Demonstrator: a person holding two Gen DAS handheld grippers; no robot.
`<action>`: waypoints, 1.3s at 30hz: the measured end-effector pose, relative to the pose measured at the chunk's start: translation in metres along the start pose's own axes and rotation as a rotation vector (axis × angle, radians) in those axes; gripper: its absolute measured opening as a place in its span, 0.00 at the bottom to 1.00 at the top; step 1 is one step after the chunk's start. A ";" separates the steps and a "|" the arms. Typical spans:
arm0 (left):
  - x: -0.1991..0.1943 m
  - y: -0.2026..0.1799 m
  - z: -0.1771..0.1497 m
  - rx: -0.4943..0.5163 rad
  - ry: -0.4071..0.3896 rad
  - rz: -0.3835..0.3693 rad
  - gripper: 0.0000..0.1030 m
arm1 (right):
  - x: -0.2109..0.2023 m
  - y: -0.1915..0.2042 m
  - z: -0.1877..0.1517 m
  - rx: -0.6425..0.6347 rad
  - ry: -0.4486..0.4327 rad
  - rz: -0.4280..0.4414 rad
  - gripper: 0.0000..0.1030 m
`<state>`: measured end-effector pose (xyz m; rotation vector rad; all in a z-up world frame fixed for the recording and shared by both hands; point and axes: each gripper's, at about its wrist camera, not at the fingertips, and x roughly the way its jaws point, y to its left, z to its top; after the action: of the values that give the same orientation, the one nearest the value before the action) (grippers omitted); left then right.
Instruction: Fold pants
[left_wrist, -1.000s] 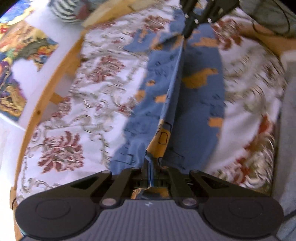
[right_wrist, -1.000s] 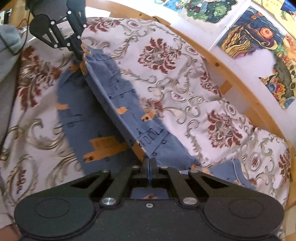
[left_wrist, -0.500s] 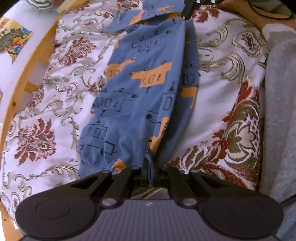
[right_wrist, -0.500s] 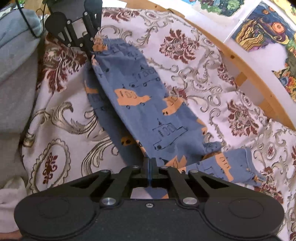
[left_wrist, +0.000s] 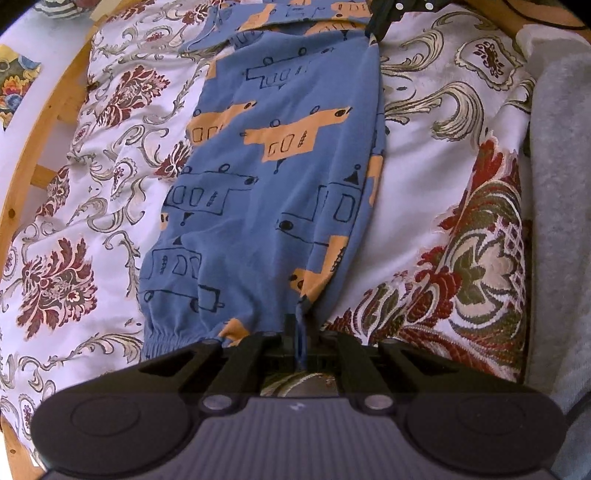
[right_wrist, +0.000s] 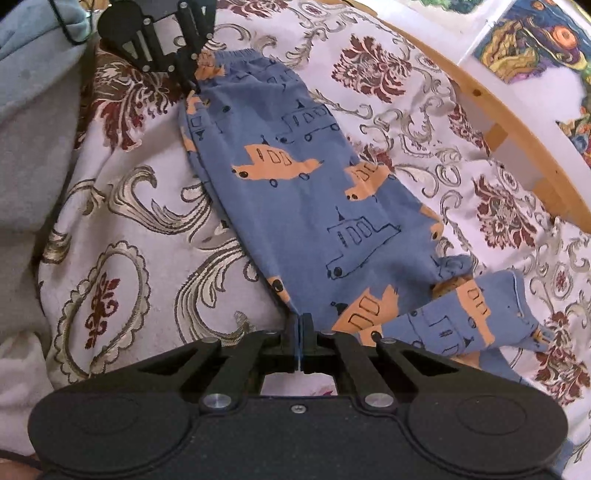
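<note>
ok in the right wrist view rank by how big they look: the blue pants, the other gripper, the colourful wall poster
1. blue pants, clearly largest.
2. and 3. left gripper and wall poster look alike; the poster is cut off, so unranked.

Left tool clamped; right tool clamped.

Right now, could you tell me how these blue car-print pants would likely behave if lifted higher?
Probably floppy: the blue car-print pants sag between the left gripper and right gripper. Likely light, since pinched edges alone carry them. The loose end would probably trail.

Blue pants flat on floral bedspread
</note>
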<state>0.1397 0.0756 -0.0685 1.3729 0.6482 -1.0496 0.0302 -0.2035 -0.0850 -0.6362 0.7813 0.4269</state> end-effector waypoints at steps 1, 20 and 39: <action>0.000 0.000 0.001 0.000 0.004 -0.002 0.04 | 0.000 0.000 -0.001 0.009 -0.002 0.006 0.08; -0.055 0.042 0.114 -0.667 -0.329 -0.126 1.00 | -0.042 -0.119 -0.047 0.786 -0.183 -0.196 0.99; 0.008 -0.024 0.229 -0.869 -0.466 -0.101 0.99 | -0.020 -0.216 -0.093 1.016 -0.073 -0.184 0.99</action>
<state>0.0761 -0.1454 -0.0552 0.3304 0.7017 -0.9456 0.0933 -0.4266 -0.0414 0.2596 0.7502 -0.1404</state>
